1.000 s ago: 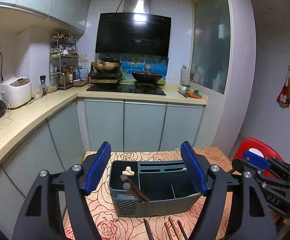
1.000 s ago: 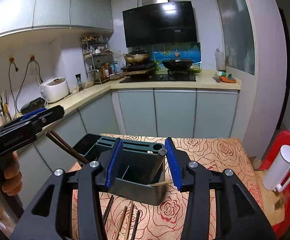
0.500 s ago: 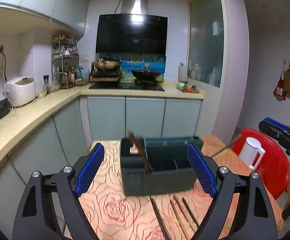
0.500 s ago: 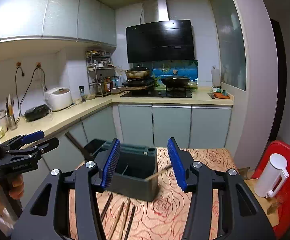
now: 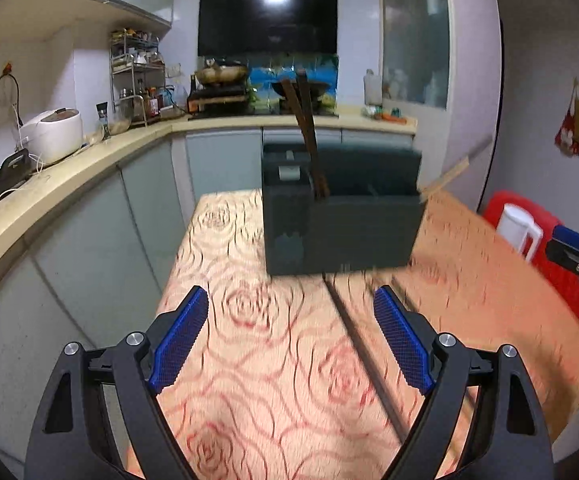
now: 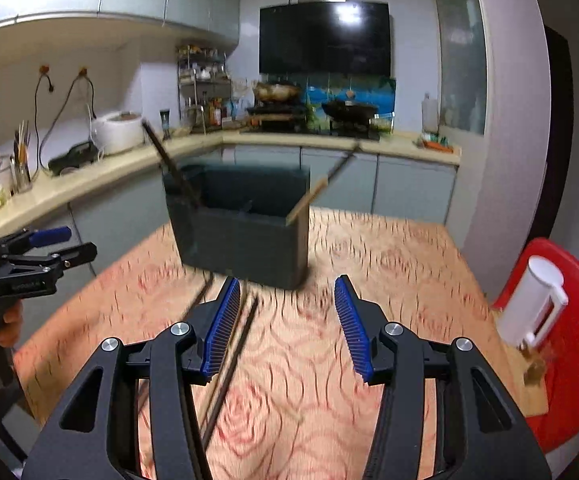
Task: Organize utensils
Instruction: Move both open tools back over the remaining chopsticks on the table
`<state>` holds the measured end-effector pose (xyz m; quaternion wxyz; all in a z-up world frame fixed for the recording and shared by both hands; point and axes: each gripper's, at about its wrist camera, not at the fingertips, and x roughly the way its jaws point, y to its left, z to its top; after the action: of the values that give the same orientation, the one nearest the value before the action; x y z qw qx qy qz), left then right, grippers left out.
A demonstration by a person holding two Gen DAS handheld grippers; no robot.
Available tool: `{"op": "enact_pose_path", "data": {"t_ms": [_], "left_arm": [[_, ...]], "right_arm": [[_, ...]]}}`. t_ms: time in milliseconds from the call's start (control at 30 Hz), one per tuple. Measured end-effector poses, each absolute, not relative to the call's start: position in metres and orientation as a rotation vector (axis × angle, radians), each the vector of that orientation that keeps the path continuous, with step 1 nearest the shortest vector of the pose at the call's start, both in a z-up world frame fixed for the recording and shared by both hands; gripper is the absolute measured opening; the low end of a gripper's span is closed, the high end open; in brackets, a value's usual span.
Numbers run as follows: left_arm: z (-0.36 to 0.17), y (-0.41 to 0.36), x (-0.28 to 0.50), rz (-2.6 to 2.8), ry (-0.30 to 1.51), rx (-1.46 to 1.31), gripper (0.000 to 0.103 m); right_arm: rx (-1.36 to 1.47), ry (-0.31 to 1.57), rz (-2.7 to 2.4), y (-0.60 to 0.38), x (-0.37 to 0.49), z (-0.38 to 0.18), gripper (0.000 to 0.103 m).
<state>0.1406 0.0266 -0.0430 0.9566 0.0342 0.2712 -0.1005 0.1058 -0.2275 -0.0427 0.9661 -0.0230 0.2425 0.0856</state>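
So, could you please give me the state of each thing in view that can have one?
left gripper: open, holding nothing
right gripper: open, holding nothing
utensil holder: upright on the table
dark chopsticks: standing tilted in the holder
light chopstick: leaning over the holder's rim
loose chopsticks: lying flat on the tablecloth

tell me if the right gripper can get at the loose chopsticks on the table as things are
Probably yes. The right gripper is open and empty, and the loose chopsticks lie flat on the tablecloth just beside its left finger, in front of the utensil holder. Nothing covers them.
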Motion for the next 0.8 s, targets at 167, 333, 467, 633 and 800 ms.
{"op": "enact_pose_path", "data": {"t_ms": [167,333,467,633,800], "left_arm": [[-0.075,0.02,0.121,-0.227,0.594,0.124,0.082],[-0.105,0.011,0.106,-0.265,0.648,0.15,0.082],[-0.117,0.005,0.099,-0.289,0.683,0.149,0.082],[-0.128,-0.003,0.092,-0.312,0.707,0.153,0.082],[-0.134,-0.015,0.091,-0.326,0.722,0.181,0.082]], "right_arm": [[-0.019,0.557,0.166,-0.23,0.097,-0.072,0.048],[0.029,0.591,0.153,-0.236,0.092,-0.087,0.048],[0.027,0.598,0.151,-0.235,0.091,-0.092,0.048],[0.034,0.601,0.154,-0.236,0.09,-0.094,0.048],[0.037,0.611,0.155,-0.236,0.089,-0.098,0.048]]}}
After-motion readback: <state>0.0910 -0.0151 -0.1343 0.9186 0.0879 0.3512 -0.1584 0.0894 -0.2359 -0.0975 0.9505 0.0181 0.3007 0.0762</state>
